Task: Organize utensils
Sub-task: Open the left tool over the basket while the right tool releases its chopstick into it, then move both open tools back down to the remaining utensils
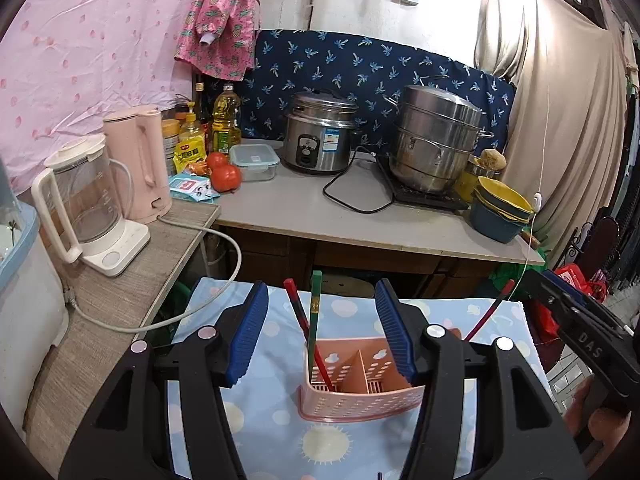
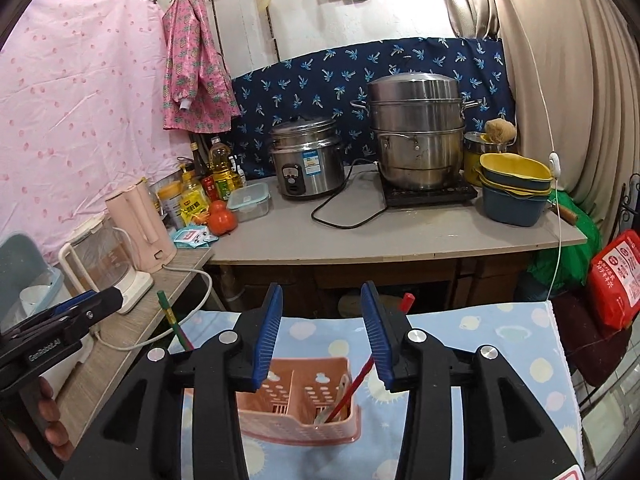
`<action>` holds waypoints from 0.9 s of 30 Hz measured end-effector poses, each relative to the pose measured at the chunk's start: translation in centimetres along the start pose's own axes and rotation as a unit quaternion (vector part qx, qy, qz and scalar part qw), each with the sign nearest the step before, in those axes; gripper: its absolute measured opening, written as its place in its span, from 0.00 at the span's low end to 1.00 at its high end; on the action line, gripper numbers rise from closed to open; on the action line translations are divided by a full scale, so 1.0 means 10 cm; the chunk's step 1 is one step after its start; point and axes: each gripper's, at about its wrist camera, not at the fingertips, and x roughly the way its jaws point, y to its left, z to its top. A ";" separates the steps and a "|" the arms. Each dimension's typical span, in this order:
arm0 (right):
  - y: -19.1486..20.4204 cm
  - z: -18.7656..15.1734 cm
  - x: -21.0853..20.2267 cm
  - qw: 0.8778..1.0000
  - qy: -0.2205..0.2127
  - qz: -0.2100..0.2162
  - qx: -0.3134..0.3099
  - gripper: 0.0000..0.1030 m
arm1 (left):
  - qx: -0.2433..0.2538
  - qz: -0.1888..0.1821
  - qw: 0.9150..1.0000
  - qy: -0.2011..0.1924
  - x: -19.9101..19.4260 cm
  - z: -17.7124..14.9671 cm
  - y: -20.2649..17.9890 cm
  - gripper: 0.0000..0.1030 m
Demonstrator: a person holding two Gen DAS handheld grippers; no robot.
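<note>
Both the left gripper (image 1: 322,330) and right gripper (image 2: 320,336) stand released, chopsticks (image 1: 314,320) dropped upright into the pink holder (image 1: 360,396) for sorting.

Open right tongs (image 2: 322,334) over pink utensil caddy (image 2: 304,408), red chopstick (image 2: 352,384) leaning inside, untouched

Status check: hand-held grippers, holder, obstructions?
Left hand-held gripper open, right hand-held gripper open, both empty. Chopsticks standing in pink holder. Nothing blocking.

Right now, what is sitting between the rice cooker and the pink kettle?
Left wrist view: between the rice cooker and the pink kettle sit a clear lidded box, two tomatoes, oil bottles and snack packets.
</note>
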 end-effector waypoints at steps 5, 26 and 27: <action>-0.03 -0.11 -0.25 1.000 -0.002 0.005 0.008 0.41 | -0.001 0.001 1.000 0.007 -0.14 -0.14 0.04 0.51; -0.27 -1.73 -1.23 0.995 0.094 -0.037 0.000 0.41 | -0.001 -0.005 0.993 0.122 -0.72 -1.86 0.04 0.51; -0.28 -1.84 -1.26 0.994 0.104 -0.038 0.001 0.41 | -0.006 -0.006 0.991 0.132 -0.74 -1.98 0.05 0.51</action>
